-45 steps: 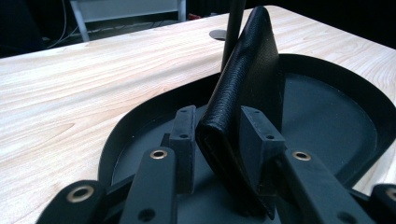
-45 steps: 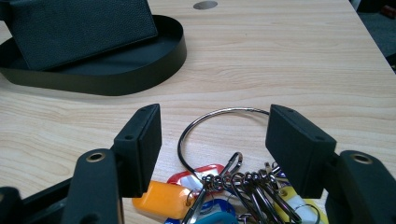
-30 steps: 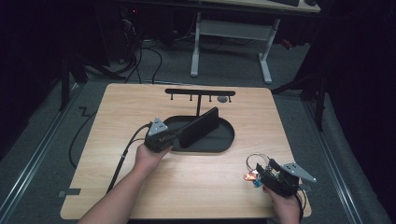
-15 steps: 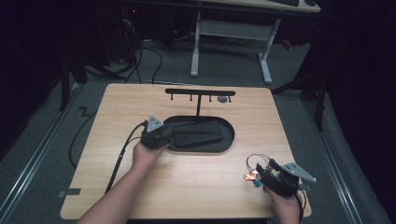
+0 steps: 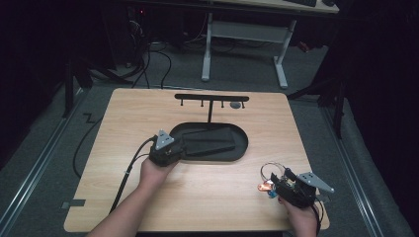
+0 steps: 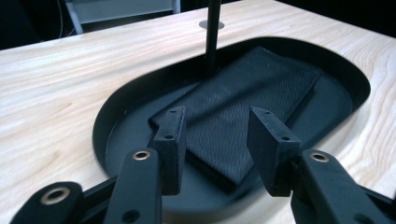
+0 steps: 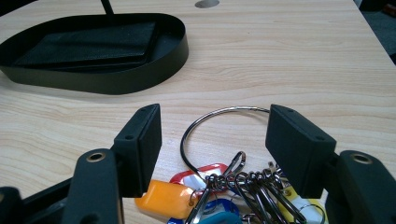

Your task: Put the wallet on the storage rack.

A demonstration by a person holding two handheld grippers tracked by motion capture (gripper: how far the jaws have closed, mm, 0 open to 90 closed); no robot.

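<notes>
My left gripper (image 6: 212, 140) has just been opening; its jaws stand apart over the near end of the black wallet (image 6: 243, 112), pads off it. The wallet lies flat in the oval black tray (image 5: 244, 143), near the table's (image 5: 148, 108) centre. My right gripper (image 7: 212, 144), toward five o'clock, gapes around the key ring (image 7: 224, 135), not pinching it. Closing there, I judge the ring could skid off the pads.
</notes>
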